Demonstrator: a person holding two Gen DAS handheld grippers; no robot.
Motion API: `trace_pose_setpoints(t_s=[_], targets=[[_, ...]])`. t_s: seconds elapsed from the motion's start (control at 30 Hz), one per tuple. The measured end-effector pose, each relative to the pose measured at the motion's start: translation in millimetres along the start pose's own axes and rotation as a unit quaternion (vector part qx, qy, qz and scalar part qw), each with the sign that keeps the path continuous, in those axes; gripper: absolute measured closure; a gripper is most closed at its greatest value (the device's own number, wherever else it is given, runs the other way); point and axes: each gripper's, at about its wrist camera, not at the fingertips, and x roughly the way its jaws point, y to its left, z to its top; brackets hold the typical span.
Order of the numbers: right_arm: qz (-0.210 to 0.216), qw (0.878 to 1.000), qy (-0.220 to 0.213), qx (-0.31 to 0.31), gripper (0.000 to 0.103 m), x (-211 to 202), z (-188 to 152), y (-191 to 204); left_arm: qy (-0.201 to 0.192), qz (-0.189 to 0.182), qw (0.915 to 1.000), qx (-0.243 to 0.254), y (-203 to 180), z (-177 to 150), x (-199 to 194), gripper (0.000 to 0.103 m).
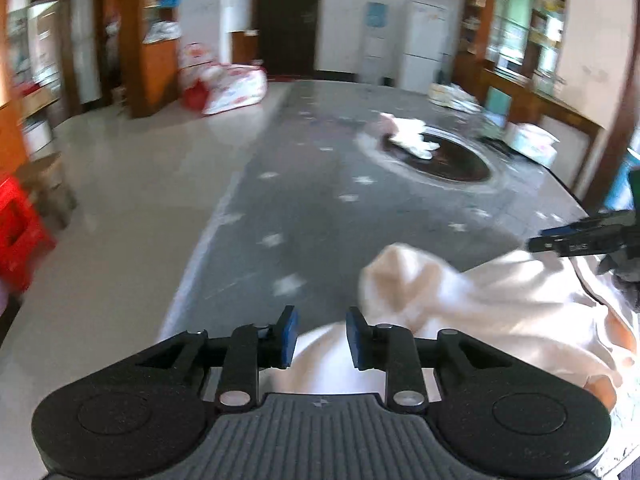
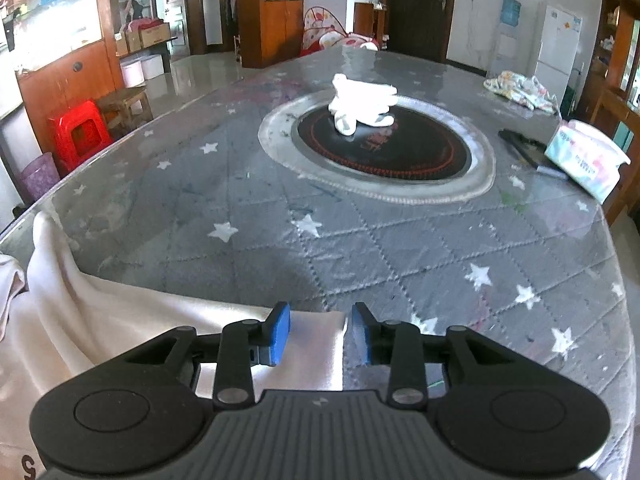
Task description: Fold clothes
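A cream-white garment [image 1: 480,304] lies bunched at the near edge of the grey star-patterned table [image 1: 320,200]. My left gripper [image 1: 322,336] is open, its blue pads just above the garment's near edge. The right gripper shows at the right of the left wrist view [image 1: 568,240], over the garment's far side. In the right wrist view the garment [image 2: 120,320] spreads left and under my right gripper [image 2: 318,334], which is open with the cloth's edge between its pads.
A white folded cloth [image 2: 362,106] sits on the black round hotplate [image 2: 384,148] at the table's centre. A patterned cloth [image 2: 520,88], a tissue pack [image 2: 584,156] and a dark flat object [image 2: 524,146] lie at the far right. A red stool [image 2: 80,132] stands on the floor at left.
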Motion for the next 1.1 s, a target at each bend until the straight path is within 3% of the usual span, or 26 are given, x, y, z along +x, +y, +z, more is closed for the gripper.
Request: trace_pose_setpoints(t_s=[0.23,0.43,0.47,0.53,0.63,0.77,0.83,0.93,1.0,1.1], targets=[[0.008,1.000,0.007,0.001,0.069,2.8,-2.0,-2.0,0.046,-0.031,0.9964,0.064,-19.5,14.2,61.2,0.074],[0.011,1.000,0.012,-0.007,0.071,4.9,-1.0,-0.5,0.063,-0.046,0.9933,0.086,-23.1,11.0,78.8,0.079],[0.010,1.000,0.012,-0.008,0.077,4.6,-0.9,0.2,0.059,-0.047,0.9927,0.094,-25.9,10.9,79.4,0.089],[0.015,1.000,0.009,-0.005,0.089,2.7,-0.7,1.2,0.045,-0.046,0.9926,0.103,-29.2,13.5,77.7,0.095],[0.015,1.000,-0.010,-0.007,0.090,-6.5,-1.6,4.5,0.008,-0.034,0.9928,0.115,-34.1,20.3,71.0,0.097],[0.029,0.998,-0.058,0.007,0.091,-40.0,-4.7,2.9,-0.075,-0.031,0.9890,0.124,-38.5,28.4,40.6,0.097],[0.035,0.996,-0.080,-0.001,0.091,-62.3,-9.7,4.5,-0.116,-0.048,0.9833,0.132,-40.8,26.0,18.8,0.097],[0.055,0.993,-0.097,-0.037,0.091,-94.8,-26.9,13.1,-0.174,-0.091,0.9642,0.178,-48.4,7.2,-17.5,0.097],[0.071,0.991,-0.087,-0.078,0.091,-110.4,-44.3,21.5,-0.190,-0.115,0.9491,0.223,-53.9,-11.5,-36.2,0.096],[0.095,0.987,-0.044,-0.124,0.084,-121.4,-72.8,31.2,-0.176,-0.158,0.9317,0.276,-62.5,-40.8,-52.6,0.096]])
